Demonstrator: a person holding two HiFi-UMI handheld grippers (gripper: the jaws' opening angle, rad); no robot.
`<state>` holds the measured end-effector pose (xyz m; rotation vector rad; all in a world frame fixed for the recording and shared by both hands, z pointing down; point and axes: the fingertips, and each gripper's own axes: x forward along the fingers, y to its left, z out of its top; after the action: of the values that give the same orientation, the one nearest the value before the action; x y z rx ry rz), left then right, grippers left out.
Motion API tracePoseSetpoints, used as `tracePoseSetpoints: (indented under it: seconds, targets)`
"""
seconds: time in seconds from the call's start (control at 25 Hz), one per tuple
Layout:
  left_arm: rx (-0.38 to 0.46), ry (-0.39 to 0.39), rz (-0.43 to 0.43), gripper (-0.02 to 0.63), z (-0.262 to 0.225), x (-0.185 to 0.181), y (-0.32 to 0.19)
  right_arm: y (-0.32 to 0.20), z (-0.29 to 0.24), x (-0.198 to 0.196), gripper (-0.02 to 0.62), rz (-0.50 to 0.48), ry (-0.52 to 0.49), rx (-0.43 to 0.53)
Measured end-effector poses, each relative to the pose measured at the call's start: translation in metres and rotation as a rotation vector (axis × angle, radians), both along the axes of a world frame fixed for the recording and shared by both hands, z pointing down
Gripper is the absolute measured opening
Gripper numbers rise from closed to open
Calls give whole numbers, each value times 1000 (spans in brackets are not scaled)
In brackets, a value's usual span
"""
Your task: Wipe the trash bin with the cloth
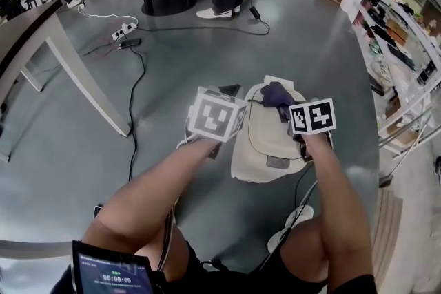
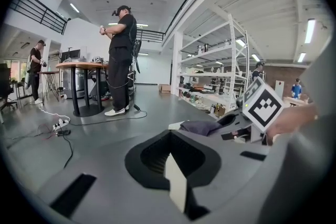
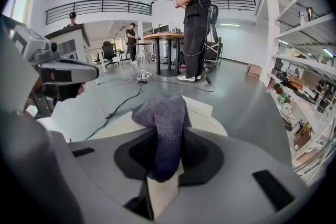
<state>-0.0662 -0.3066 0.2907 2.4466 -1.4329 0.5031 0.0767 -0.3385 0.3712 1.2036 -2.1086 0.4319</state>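
- One cloth (image 1: 277, 93) is sitting pinched in my right claw (image 3: 163, 178), whose jaws are clamping its fold, at the far edge of the bin (image 1: 265, 144).
- One bin is standing on the floor; I am judging the wiping barely begun, with most of the lid left.
- My left claw (image 2: 176, 181) is hovering closed and empty beside the bin's left edge.

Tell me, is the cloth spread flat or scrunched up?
Scrunched: the cloth bulges in a wad, pinched by the right gripper.
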Motion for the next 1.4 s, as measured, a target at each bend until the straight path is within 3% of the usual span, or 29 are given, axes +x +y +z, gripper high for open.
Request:
tracePoseSetpoints:
  seconds: [0.36,0.92,1.2,1.4]
  targets:
    - [-4,-35,40,-3,5,12,4,2,-1,37,89,54,37,9]
    - [-23,-39,71,-3,19,48,3,8,13,92,89,139,-19,3]
    - [-18,-37,66,-3,17,48,3,8,11,94,89,150,-45,19]
    - [-19,-26,59,-3,16,39,2,10,-16,60,89,92,-123,72]
